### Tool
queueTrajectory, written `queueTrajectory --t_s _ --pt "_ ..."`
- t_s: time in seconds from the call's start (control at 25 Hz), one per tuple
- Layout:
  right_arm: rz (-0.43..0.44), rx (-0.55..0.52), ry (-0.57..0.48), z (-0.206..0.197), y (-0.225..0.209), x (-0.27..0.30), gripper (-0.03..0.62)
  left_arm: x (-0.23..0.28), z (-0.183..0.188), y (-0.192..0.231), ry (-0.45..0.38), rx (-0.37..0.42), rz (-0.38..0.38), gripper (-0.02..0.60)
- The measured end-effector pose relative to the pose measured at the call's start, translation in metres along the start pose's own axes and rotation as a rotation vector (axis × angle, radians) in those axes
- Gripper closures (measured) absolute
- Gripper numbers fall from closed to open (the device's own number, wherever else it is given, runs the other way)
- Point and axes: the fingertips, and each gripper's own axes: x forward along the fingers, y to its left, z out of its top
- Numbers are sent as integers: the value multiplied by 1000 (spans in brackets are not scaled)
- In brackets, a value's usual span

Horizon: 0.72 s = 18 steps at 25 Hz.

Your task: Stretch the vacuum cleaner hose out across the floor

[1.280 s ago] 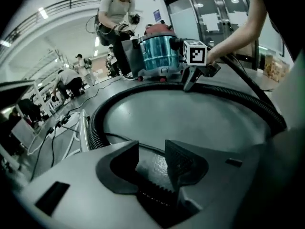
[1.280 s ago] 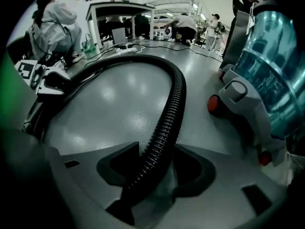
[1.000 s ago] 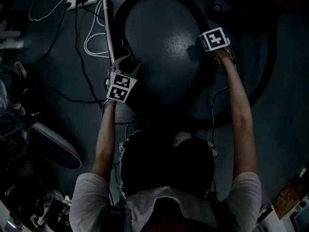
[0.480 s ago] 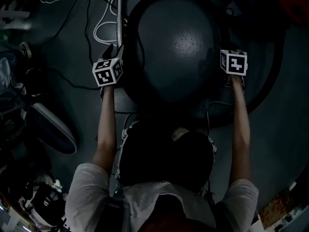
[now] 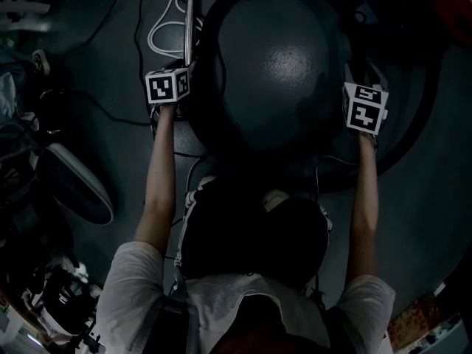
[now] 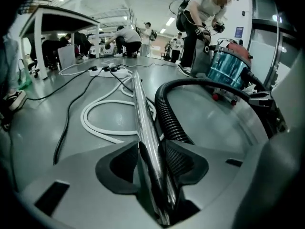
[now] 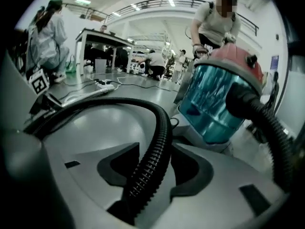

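The black ribbed vacuum hose [image 5: 200, 32] lies in a wide loop on the grey floor. It runs between my two grippers and on to the teal canister with a red lid [image 7: 217, 97]. My left gripper [image 6: 155, 163] is shut on the chrome wand [image 6: 143, 113], with the hose end [image 6: 169, 120] right beside it. In the head view the left gripper [image 5: 181, 72] sits at the loop's left. My right gripper [image 7: 151, 168] is shut on the hose [image 7: 155, 151]. Seen from the head, the right gripper [image 5: 360, 87] is at the loop's right side.
A white cable coil [image 6: 102, 123], black cords [image 6: 66, 123] and a power strip [image 6: 107, 69] lie on the floor left of the wand. A table [image 6: 62, 20] and several people stand farther back. Shoes and clutter [image 5: 74, 190] sit at my left.
My two grippers have drawn further apart, the left outward to the left and the right outward to the right. The hose loop between them has grown wider.
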Motion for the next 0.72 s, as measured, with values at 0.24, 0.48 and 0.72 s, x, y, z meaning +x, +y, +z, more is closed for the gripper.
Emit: queueTrajectory --t_s 0.24,0.48,0.72 --pt "102 -10 -140 58 38 -33 385 10 -7 -3 186 4 -100 399" --pt "373 -41 -100 63 140 -19 385 4 -7 -2 -49 -159 -101 402" --pt "721 158 -7 95 217 -77 385 -75 -18 -50 -79 -265 -211 403"
